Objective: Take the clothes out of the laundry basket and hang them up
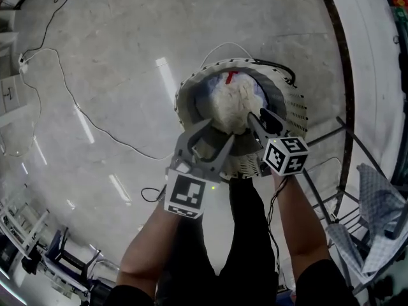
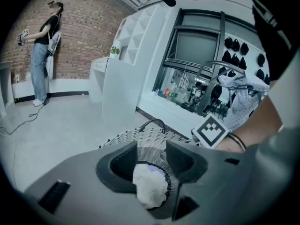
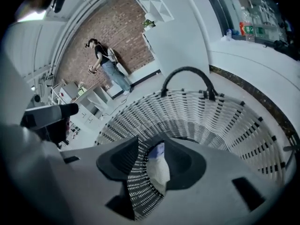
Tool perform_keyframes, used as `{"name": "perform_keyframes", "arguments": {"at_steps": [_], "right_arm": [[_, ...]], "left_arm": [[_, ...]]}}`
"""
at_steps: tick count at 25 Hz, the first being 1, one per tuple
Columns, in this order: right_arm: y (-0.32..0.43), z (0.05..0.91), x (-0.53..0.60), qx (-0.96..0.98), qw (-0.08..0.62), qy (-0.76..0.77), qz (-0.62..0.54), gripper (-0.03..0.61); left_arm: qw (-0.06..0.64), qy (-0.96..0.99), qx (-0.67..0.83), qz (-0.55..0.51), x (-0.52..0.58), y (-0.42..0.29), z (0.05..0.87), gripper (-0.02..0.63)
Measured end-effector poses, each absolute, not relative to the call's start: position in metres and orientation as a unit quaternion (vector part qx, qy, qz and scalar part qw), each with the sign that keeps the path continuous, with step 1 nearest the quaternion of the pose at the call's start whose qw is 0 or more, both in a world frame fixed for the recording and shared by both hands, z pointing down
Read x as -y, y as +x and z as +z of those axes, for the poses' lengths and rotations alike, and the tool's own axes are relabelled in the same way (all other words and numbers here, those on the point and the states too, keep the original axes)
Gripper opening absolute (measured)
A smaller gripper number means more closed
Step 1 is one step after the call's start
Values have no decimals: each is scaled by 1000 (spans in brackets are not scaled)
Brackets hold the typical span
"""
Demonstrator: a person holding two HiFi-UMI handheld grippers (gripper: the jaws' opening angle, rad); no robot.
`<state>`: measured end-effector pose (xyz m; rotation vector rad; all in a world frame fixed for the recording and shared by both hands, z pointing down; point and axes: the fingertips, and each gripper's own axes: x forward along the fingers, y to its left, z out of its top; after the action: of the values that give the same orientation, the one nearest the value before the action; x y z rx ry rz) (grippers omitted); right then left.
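The left gripper (image 1: 218, 132) and the right gripper (image 1: 260, 117) are held with jaws apart and empty over the laundry basket (image 1: 297, 109), aimed down at the white clothes (image 1: 233, 101) bundled inside, so that a garment can be gripped.

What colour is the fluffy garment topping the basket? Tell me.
Cream-white; the fluffy garment shows best in the head view.
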<state>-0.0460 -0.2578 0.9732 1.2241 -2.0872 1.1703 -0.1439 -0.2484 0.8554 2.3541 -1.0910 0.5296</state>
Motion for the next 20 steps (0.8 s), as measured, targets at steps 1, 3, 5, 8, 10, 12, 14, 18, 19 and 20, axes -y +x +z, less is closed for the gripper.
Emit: {"name": "perform_keyframes", "arguments": {"at_steps": [1,3,5,8,10,12,14,18,19,20], "right_arm": [[-45,986,258,754,231,444,426,181],[-45,1009,257,750,239,442,431,183],[-46,1030,257,746,245,438,436,183],[-49,1059,257,742,253,433,446,187],[-51,1079,259,739,260,428,451,187],[-53,1100,260,734,267,425,457,190],[-55,1121,261,729,274,422,464,195],[-61,1157,267,722,286,417,473,200],[-63,1165,269,721,290,415,472,202],[-64,1174,271,721,296,414,471,204]], "left_arm": [[246,862,397,195,249,-144,861,183],[246,863,395,195,249,-145,873,183],[244,865,393,194,249,-145,883,183],[240,869,385,200,252,-145,889,183],[236,870,383,201,253,-146,895,183],[233,871,382,202,254,-148,902,183],[231,872,380,205,254,-151,910,183],[222,876,372,210,256,-158,921,183],[221,877,370,212,256,-160,923,183],[220,878,368,213,256,-161,924,183]]}}
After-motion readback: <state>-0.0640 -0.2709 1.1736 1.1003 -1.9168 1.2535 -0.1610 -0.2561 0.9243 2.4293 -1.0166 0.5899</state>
